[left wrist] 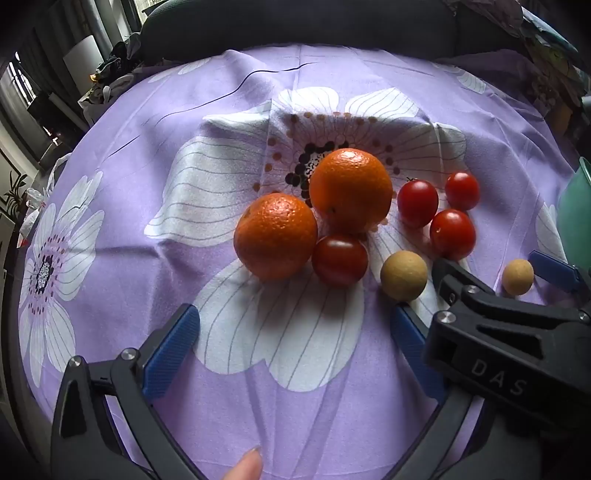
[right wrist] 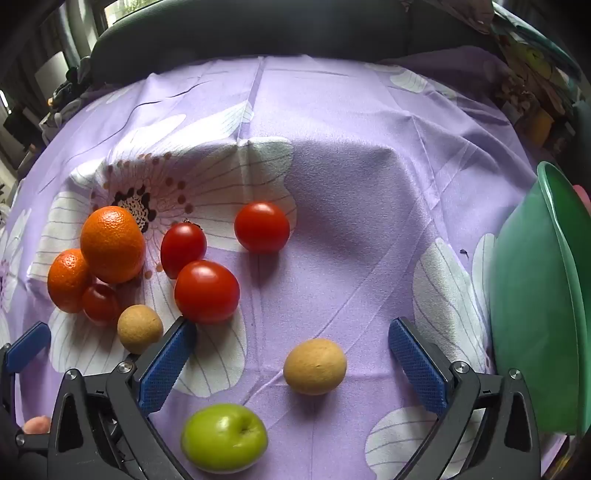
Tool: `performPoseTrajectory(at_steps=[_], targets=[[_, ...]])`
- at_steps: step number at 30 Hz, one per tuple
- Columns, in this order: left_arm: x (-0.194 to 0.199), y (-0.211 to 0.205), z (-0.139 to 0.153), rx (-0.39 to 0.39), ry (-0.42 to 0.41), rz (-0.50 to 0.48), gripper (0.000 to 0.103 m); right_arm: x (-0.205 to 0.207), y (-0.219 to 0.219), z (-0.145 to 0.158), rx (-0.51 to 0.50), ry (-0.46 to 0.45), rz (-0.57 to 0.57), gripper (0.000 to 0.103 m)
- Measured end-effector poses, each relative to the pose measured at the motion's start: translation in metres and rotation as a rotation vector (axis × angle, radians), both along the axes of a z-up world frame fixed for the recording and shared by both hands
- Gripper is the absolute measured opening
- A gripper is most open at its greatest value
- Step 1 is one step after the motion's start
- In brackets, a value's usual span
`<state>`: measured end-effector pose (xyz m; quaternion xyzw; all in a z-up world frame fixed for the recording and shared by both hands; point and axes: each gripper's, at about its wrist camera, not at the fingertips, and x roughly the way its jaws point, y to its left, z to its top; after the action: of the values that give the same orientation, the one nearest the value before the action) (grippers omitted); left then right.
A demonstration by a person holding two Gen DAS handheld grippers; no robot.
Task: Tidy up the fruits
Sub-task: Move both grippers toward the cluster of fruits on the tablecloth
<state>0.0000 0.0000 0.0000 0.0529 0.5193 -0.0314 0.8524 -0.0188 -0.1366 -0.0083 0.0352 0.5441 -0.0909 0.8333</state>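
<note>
Two oranges (left wrist: 351,190) (left wrist: 275,236), several red tomatoes (left wrist: 340,260) and two tan round fruits (left wrist: 403,275) lie on a purple flowered cloth (left wrist: 129,184). My left gripper (left wrist: 295,339) is open and empty, a little short of the oranges. My right gripper (right wrist: 291,350) is open with a tan fruit (right wrist: 314,366) lying between its fingers, not gripped. A green apple (right wrist: 224,437) sits just below that fruit. The oranges (right wrist: 112,243) and tomatoes (right wrist: 207,291) lie to the left of the right gripper. The right gripper also shows in the left wrist view (left wrist: 484,269).
A green plastic bowl (right wrist: 539,295) stands at the cloth's right edge; its rim shows in the left wrist view (left wrist: 574,214). A dark chair back (right wrist: 258,33) lies beyond the far edge. Clutter and furniture stand at the left.
</note>
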Motion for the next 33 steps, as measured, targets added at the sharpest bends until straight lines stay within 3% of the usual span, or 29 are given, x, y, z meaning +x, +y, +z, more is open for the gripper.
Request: performPoseTrajectory(at_steps=[18,22,25,28,33], targets=[[-0.001,0.005,-0.006,-0.013,0.005,0.005,0.103,-0.002,0.003,0.002,0.007,-0.009,0.001,0.103],[0.001,0.009,-0.001,-0.03,0.001,0.029,0.096,-0.01,0.001,0.012,0.044,-0.037,0.038,0.089],[-0.001,0.019,0.009,-0.101,-0.028,0.061,0.091,-0.023,0.002,0.035,0.064,-0.122,0.067,0.085],[-0.005,0.03,0.028,-0.221,-0.093,0.077,0.088,-0.036,-0.006,0.059,0.153,-0.215,0.068,0.084],[-0.009,0.04,0.05,-0.421,-0.145,0.088,0.07,-0.042,-0.025,0.075,0.259,-0.293,0.032,0.064]])
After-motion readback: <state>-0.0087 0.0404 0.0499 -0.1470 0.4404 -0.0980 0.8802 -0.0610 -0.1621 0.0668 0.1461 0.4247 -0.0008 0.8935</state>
